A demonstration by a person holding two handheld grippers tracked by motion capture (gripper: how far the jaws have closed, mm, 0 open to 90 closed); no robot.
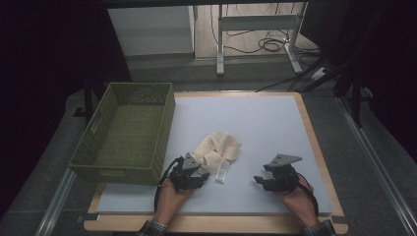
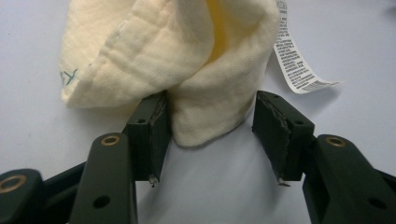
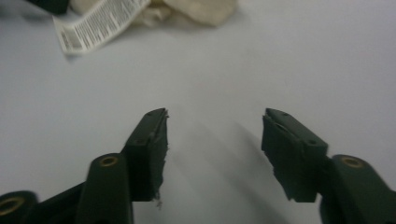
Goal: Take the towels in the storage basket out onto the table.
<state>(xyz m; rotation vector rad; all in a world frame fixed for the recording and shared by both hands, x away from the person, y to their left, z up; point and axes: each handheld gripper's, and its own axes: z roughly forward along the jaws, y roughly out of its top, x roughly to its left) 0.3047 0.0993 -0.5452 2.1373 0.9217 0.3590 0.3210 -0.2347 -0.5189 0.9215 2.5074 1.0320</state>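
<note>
Jaws of the left gripper [image 2: 210,135] stand about half apart around a hanging fold of the cream cloth [image 2: 187,65]. One pad touches the fold's side, while a gap shows between the fold and the other pad, so no grip is made. In the high view this gripper [image 1: 194,169] sits at the near edge of the cloth [image 1: 219,147], which lies crumpled near the middle of the grey tabletop [image 1: 255,123]. A white care label [image 2: 296,60] trails from the cloth onto the surface.

Jaws of the right gripper [image 3: 215,140] are also partly open, with nothing between them and bare tabletop beneath. It [image 1: 265,179] rests well to the side of the cloth, and its view catches the label [image 3: 98,23] farther off. A green woven basket [image 1: 128,132] sits at the tabletop's left edge, just beside the left gripper.
</note>
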